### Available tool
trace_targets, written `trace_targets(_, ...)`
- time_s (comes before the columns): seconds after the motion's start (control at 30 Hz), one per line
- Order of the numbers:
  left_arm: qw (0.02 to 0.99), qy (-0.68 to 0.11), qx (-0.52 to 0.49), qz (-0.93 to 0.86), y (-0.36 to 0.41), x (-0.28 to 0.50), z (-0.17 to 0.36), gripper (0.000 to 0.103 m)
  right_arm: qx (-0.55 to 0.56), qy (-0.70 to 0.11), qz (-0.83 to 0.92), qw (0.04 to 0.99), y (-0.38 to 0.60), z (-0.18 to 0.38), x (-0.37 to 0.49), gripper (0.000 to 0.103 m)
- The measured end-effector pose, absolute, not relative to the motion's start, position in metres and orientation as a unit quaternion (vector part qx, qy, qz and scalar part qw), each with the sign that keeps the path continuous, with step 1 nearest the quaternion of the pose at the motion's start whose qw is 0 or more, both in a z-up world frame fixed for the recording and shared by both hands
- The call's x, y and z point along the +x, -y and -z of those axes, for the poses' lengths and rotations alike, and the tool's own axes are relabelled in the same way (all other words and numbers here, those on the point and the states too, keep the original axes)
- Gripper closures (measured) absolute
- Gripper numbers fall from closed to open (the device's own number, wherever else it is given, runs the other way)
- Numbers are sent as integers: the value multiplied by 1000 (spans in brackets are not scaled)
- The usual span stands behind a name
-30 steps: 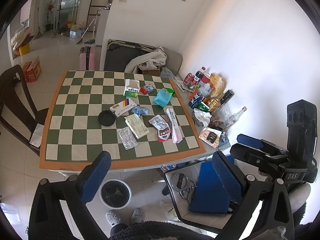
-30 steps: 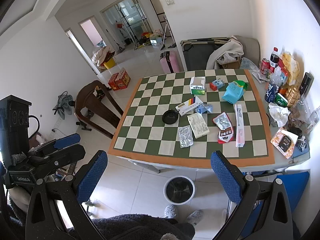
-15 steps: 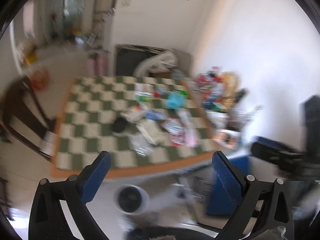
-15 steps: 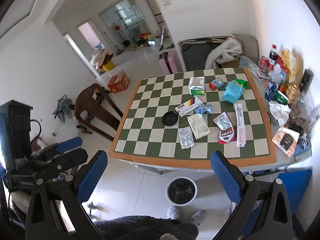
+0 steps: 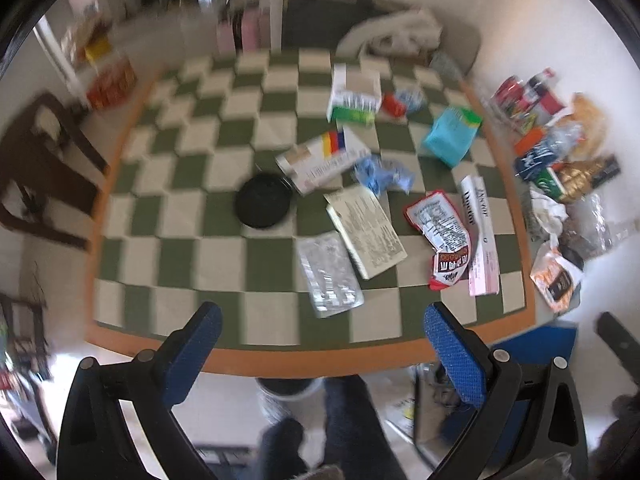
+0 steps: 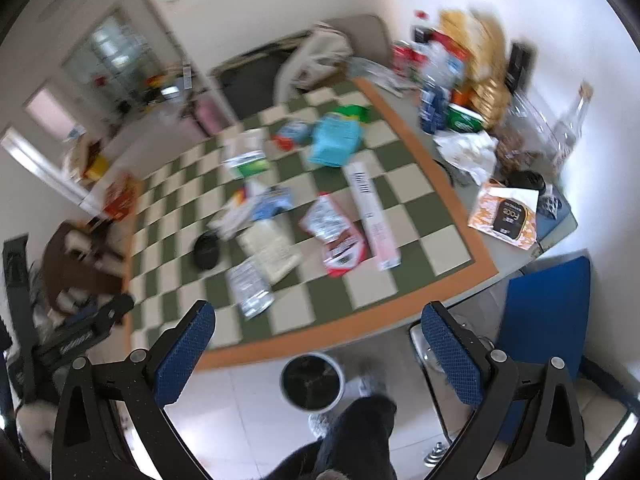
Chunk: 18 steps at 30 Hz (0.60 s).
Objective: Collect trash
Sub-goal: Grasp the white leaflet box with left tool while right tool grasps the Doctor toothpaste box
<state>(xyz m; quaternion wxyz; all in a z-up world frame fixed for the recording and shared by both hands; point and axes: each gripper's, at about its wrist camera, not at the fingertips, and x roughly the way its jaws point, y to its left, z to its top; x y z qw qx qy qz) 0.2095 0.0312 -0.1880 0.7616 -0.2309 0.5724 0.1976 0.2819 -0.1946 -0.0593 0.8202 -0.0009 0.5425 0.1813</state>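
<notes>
Left gripper: fingers spread, empty
Right gripper: fingers spread, empty
Trash: blister pack, wrapper on counter
Bin: on floor

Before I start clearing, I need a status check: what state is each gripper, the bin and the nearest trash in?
left gripper: open, holding nothing.
right gripper: open, holding nothing.
trash bin: upright on the floor beside the table, dark liner, looks empty.
blister pack: flat on the checkered cloth.
red snack wrapper: crumpled, lying flat.
toothpaste box: lying flat.
</notes>
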Motion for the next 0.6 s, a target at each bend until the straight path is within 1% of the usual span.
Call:
trace_targets(0.03,742,-588,-254,-197,-34,227,210,0,-1,-551,-175,816,195,74,304,10)
trace_targets(0.1,716,-608,-281,-196,-36,250,239,2,-2,-564,-172,807,195,102,346,29)
trace_targets(0.13,701,-618,-298,-195,-37,263,256,5,-8,-579,-165,798,190,126,373,32)
trace_targets(0.17,686,-626,-318,-191,-38,277,274,10,-11,-590,-164,791,189,141,391,36)
trace_targets(0.2,671,-635,-332,-190,-38,289,289,14,-14,-601,-163,782,184,158,408,37)
trace_targets(0.23,659,-640,-346,-190,-39,299,302,16,-17,-615,-161,772,180,180,430,37)
trace_targets(0.3,631,-652,-377,-188,-38,320,331,16,-24,-631,-159,759,173,207,455,37)
trace_targets(0.4,602,-665,-394,-201,-40,337,359,16,-25,-659,-159,734,162,249,491,37)
trace_targets(0.43,593,-670,-394,-210,-41,342,367,16,-27,-666,-160,729,159,255,495,37)
trace_targets(0.57,589,-678,-357,-257,-44,348,373,17,-49,-687,-178,703,137,291,513,37)
trace_targets(0.6,590,-680,-347,-263,-44,347,373,24,-61,-691,-179,697,132,297,514,38)
